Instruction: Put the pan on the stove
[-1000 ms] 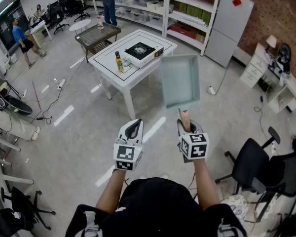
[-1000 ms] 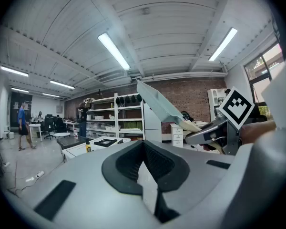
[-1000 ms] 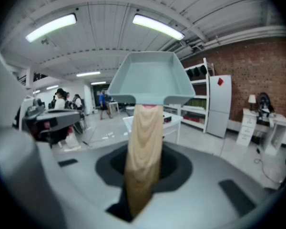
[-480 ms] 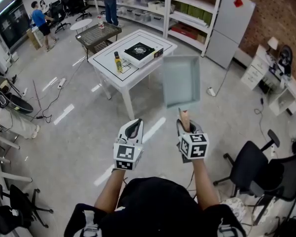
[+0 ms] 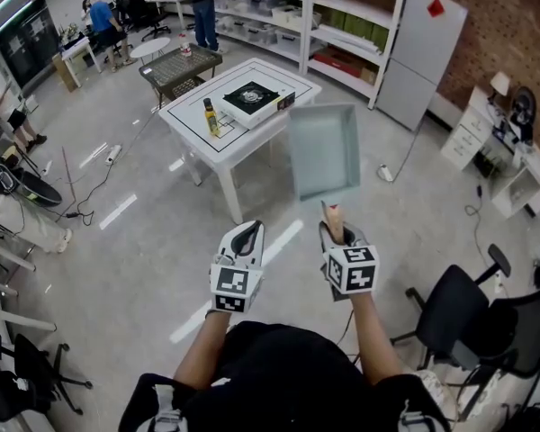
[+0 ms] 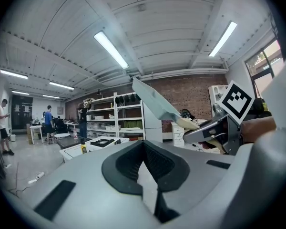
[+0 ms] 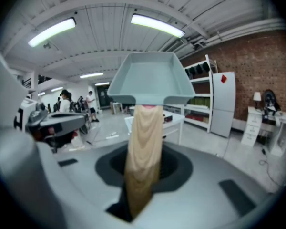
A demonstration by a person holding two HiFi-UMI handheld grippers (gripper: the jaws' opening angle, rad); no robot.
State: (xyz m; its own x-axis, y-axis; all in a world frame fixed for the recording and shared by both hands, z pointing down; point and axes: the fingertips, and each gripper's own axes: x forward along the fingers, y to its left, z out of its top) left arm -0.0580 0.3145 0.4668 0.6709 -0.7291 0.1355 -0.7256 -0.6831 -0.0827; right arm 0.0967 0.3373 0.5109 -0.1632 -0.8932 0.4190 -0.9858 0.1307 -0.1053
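One pan (image 5: 324, 151), one stove (image 5: 255, 97), one bottle (image 5: 211, 115)

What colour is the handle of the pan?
Pale tan wood grain on the handle, clearest in the right gripper view.

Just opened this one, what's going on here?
A person holds up a square pale-teal pan by its light wooden handle, clamped in the jaws of the right gripper. The left gripper is shut and empty. The black-topped stove sits on the white table ahead, beside a small bottle; the pan is in the air, short of it.
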